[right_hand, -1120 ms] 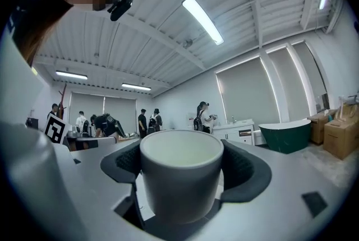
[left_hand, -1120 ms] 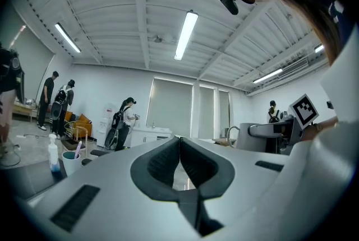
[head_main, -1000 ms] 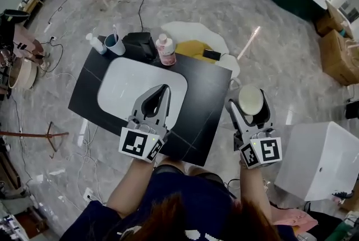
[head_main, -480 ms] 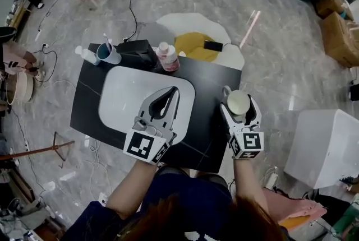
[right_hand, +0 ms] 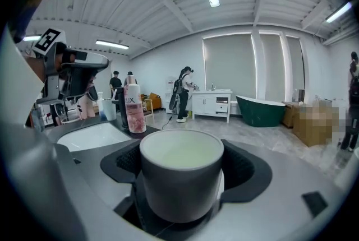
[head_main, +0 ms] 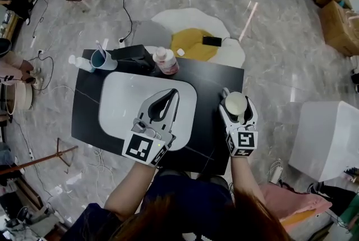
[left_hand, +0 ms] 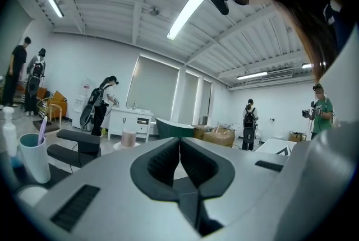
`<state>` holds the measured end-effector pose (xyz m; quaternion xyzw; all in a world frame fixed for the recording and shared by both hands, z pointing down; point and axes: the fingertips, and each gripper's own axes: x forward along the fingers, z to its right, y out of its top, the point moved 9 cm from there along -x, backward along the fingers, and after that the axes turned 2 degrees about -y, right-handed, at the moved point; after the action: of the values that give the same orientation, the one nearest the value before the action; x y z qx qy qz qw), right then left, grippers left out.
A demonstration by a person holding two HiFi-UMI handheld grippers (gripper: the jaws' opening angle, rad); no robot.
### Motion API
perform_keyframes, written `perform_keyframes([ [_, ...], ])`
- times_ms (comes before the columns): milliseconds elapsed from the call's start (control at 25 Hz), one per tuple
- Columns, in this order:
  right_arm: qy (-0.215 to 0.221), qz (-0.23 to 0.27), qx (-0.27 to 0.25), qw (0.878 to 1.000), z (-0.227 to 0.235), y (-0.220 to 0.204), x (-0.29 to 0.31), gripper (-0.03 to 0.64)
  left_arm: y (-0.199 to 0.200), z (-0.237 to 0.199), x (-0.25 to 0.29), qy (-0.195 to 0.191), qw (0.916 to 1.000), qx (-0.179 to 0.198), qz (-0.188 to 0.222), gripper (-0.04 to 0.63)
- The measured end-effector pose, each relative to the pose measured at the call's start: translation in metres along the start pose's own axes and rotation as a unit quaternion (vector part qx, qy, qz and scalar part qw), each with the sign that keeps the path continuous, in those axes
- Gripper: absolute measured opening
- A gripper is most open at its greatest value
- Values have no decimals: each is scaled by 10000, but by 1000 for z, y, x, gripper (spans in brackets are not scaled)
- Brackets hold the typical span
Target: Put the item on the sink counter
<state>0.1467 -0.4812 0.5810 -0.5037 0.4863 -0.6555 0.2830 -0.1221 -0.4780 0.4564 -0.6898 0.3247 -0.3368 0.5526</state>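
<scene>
Fingers (right_hand: 249,170) of the right gripper (head_main: 236,105) clamp a grey cup (right_hand: 180,178), white inside, at the black counter's (head_main: 210,80) right edge. The left gripper (head_main: 167,94), jaws pressed together and empty, hangs over the white sink basin (head_main: 118,94). By the counter's rear edge stands a pink bottle (right_hand: 132,108) labelled "LUX".

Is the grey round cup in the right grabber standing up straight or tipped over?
Upright. The grey round cup has its open mouth facing straight up and its walls vertical, with the right gripper clamping its sides.
</scene>
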Motion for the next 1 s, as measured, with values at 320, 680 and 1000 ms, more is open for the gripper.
perform_keyframes([
  [320,-13,-143,-147,9998,-2,-13,-6,433,2,4,3,-15,10000,27,2,23],
  [680,301,210,-58,9993,-1,25,-27,445,18,22,-8,103,9998,75,171,23],
  [1000,428,1107,134,9928,8,114,-78,122,62,48,-26,416,9967,258,650,23],
])
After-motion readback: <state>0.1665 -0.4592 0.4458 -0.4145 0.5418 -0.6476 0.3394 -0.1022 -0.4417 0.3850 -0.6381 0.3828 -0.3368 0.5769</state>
